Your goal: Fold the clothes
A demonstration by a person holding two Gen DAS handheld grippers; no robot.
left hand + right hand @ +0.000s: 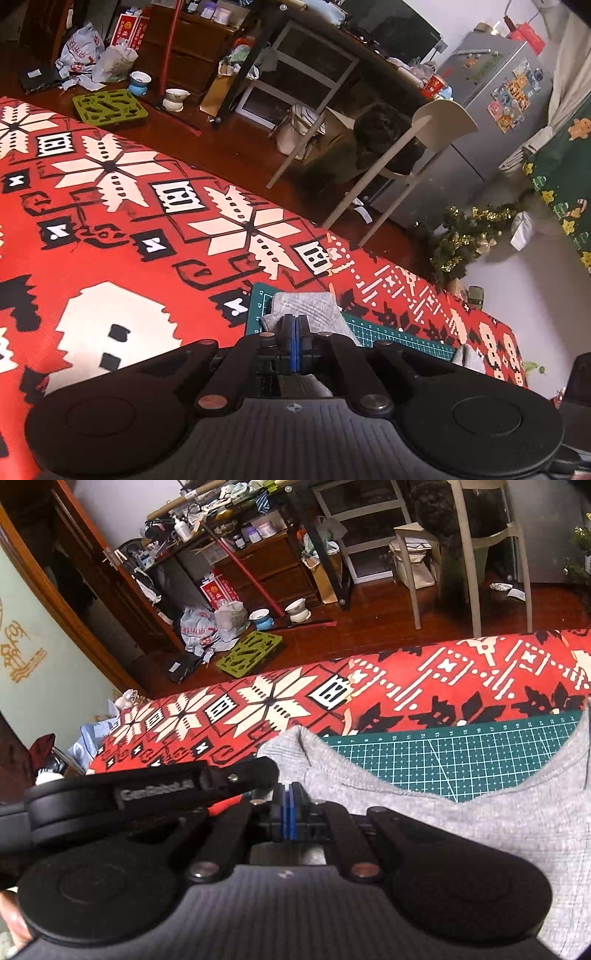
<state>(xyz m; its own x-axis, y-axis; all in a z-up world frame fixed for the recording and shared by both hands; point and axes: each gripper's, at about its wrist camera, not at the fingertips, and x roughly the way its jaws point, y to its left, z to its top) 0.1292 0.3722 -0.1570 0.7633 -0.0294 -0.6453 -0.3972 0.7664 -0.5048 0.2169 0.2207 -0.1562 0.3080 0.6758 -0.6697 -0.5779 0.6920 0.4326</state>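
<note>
A: Grey garment [480,834] — where did it lie, going by the two wrist views?

B: In the left wrist view only a small fold of it showed at lower centre, lying on the corner of the green cutting mat [402,338], right at the tip of the left gripper [295,332]. The right wrist view showed far more: the cloth filled the lower right of the frame, with a curved edge baring the mat's grid at centre right.

A: And the grippers?

B: The left gripper's blue pads were pressed together. Grey cloth sat just in front of and under them, but I could not tell whether any was pinched. The right gripper [289,801] also had its pads pressed together, with the garment's raised edge touching the tips; whether it was nipped I could not tell either.

A: Anything one view had that the other lacked?

B: The right wrist view caught the other gripper's black arm crossing at centre left, just beside the right gripper. The left wrist view alone showed a grey fridge [495,103] at upper right. Both showed the red patterned cover [110,229] under the mat, and a pale chair [476,546] on the wooden floor.
</note>
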